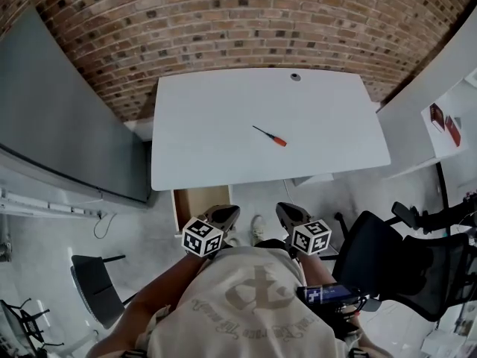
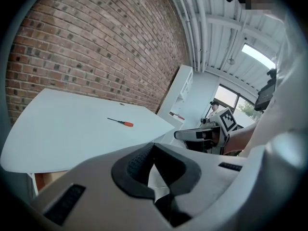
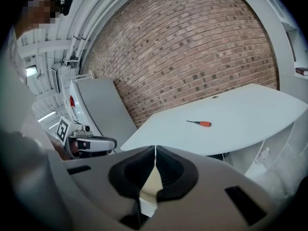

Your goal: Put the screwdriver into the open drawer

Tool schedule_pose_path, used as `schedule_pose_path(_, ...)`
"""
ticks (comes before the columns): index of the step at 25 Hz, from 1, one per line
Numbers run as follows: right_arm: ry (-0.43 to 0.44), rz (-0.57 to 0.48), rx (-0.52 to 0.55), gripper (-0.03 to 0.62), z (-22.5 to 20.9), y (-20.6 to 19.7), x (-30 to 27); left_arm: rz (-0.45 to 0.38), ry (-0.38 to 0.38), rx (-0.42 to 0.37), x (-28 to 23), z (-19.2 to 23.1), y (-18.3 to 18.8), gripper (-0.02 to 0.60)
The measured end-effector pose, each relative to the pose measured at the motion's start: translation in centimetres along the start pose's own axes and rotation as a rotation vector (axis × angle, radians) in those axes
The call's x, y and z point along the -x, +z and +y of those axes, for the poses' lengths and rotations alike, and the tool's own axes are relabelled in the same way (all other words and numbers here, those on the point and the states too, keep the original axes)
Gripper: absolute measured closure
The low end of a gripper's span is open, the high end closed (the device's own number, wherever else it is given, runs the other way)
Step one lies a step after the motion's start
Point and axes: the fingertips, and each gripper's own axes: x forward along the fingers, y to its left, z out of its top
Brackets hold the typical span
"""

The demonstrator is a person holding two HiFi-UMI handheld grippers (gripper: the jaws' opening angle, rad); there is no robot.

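Honestly, nothing was done yet. The screwdriver (image 1: 270,136) lay on the white table (image 1: 209,118), well apart from my left gripper (image 1: 226,212) and right gripper (image 1: 286,209), both closed up and empty. The open drawer (image 1: 200,200) waited under the table; grab and drop were all left.

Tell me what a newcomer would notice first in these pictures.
The orange-handled screwdriver lies alone on the white table, right of its middle, with the brick wall behind. Below the table's near left corner, a wooden drawer stands open. The left gripper and right gripper are held side by side short of the table, fingers shut and empty.
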Motion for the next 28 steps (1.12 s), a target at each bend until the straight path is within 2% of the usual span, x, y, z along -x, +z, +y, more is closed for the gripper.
schedule_pose_path(10,0.025,0.033,0.0,0.571,-4.5,2.6,-2.5,0.017,0.029,0.016,-4.0,1.6,2.4,0.561)
schedule_pose_path(21,0.1,0.087,0.03,0.571,-9.0,6.0,-6.0,0.002,0.137,0.053,-6.6,3.5,4.8,0.561)
schedule_pose_path(28,0.158,0.15,0.101,0.571,-10.8,7.5,-9.1,-0.023,0.226,0.08,-6.5,4.4,5.6,0.561)
